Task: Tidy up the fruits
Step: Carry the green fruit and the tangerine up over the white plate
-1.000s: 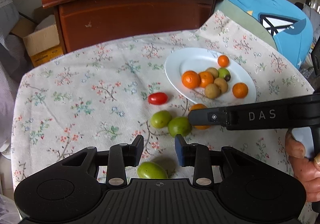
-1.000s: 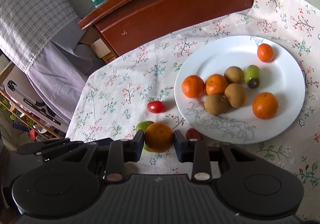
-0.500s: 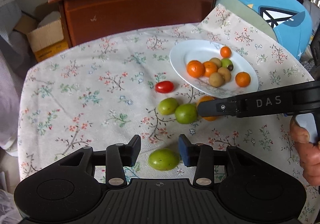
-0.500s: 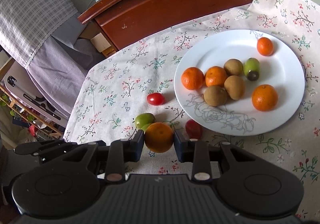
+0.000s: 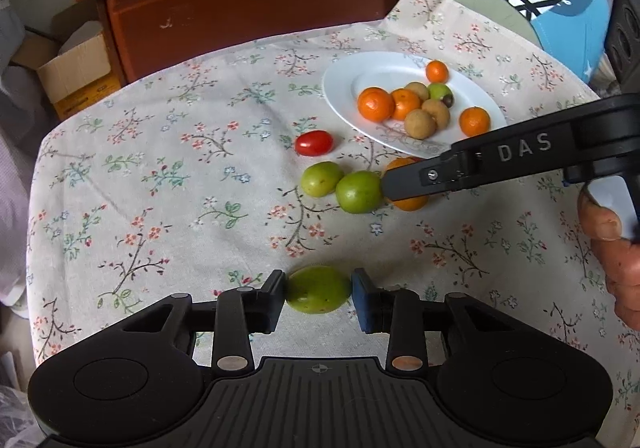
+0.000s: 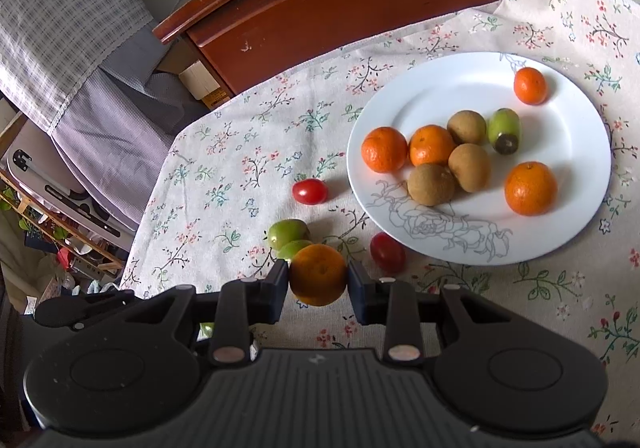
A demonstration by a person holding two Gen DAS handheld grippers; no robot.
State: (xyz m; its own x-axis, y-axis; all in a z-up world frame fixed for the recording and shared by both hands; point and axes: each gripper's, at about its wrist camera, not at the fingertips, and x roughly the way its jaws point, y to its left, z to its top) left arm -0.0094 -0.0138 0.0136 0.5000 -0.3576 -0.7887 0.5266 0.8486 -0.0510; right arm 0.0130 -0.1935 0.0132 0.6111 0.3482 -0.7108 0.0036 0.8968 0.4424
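- The left claw (image 5: 319,290) sits low over the floral cloth (image 5: 160,188) on the worktop, with a green fruit (image 5: 318,289) lying between its two pads; the left pad touches the fruit, and the blue right pad stands right at its side, though whether it presses on it I cannot tell.
- Farther along the cloth a red cherry tomato (image 5: 314,143) lies alone, and below it two more green fruits (image 5: 340,186) rest touching each other.
- The right claw (image 6: 318,275) is clamped on an orange (image 6: 318,274), both pads pressed against its sides; in the left wrist view that orange is half hidden behind the finger marked DAS, just beside the pair of green fruits.
- A second red tomato (image 6: 387,252) lies just right of the held orange, near the rim of the plate.
- The white plate (image 6: 572,152) stands to the right on the cloth, carrying four oranges, three brown fruits and one green fruit with a dark end.
- The person's right hand (image 5: 616,248) shows at the far right edge of the left wrist view.
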